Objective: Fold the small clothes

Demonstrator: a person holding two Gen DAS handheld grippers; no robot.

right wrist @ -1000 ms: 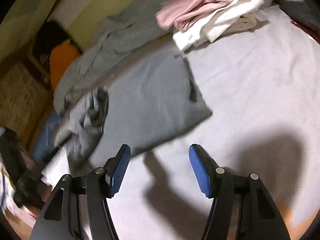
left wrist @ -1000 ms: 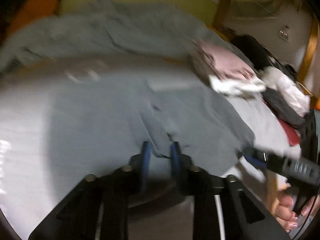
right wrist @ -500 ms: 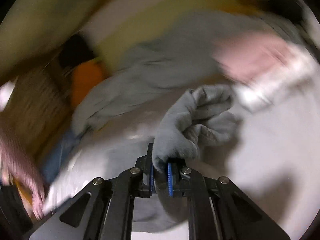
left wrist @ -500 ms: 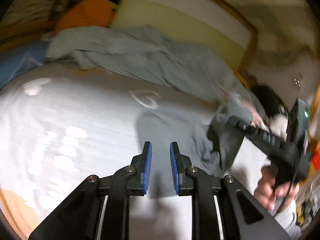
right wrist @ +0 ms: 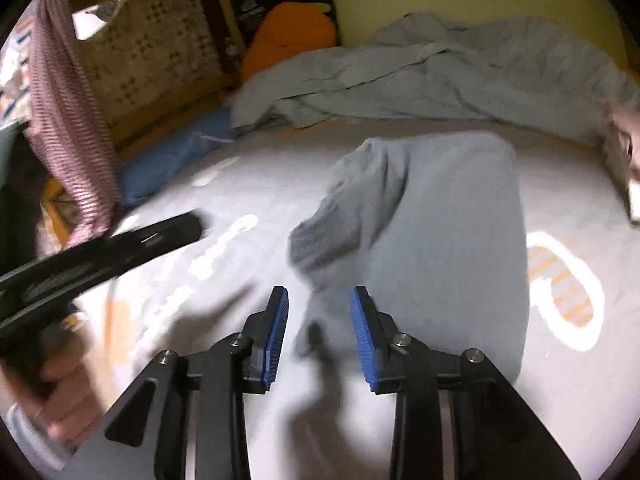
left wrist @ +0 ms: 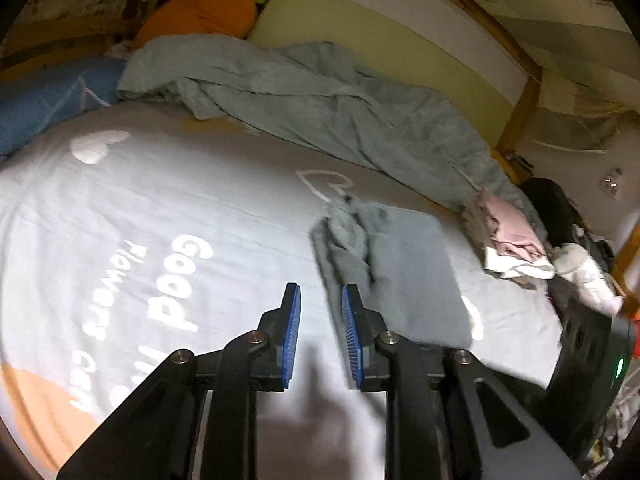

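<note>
One grey garment [left wrist: 404, 264] on bed sheet [left wrist: 168, 208] | two grippers: left gripper [left wrist: 320, 320] fingers opening, empty | right gripper [right wrist: 319, 322] fingers opening, empty

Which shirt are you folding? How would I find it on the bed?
Find the pale sheet with white words on it. Right of the words lies a gray shirt, mostly flat, one sleeve bunched along its left edge. The pink and white pile sits farther right, and the crumpled blanket lies behind by the wall.

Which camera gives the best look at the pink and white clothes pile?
The left wrist view: the pink and white clothes pile sits whole at the bed's right side. The right wrist view catches only a blurred sliver of it at the right edge.
</note>
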